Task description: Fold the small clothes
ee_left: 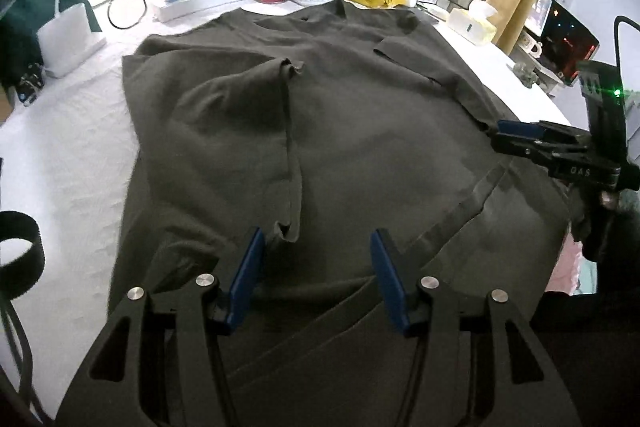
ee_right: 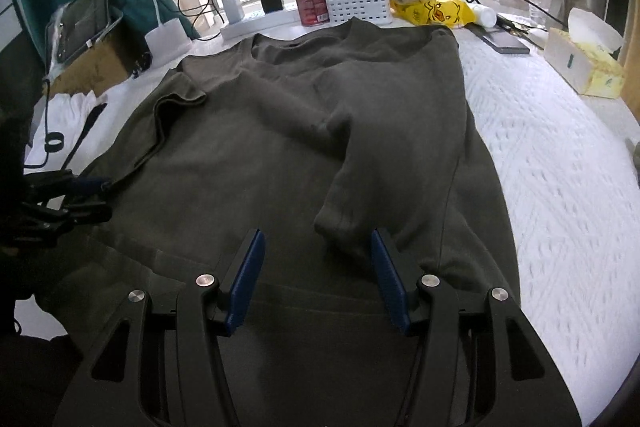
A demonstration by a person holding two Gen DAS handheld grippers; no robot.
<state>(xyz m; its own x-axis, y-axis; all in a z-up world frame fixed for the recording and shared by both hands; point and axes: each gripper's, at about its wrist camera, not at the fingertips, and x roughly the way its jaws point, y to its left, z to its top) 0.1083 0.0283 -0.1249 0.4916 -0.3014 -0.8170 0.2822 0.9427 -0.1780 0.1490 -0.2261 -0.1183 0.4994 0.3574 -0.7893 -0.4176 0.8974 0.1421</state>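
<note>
Both grippers spread and empty over the near hem: the dark grey T-shirt (ee_left: 360,131) lies flat on the white bedspread (ee_right: 560,167), running lengthwise straight ahead, folded sleeve tip just ahead of the left gripper (ee_left: 318,267) and right gripper (ee_right: 318,267) alike.

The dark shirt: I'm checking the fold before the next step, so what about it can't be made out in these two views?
- Near hem of the dark shirt: left wrist view, hidden behind the left gripper and cut off by the bottom edge.
- Same hem, right wrist view: hidden behind the right gripper.
- Its underside: both views, covered by the shirt's own folded sleeves.
- Far collar: both views, too dark for detail.
</note>
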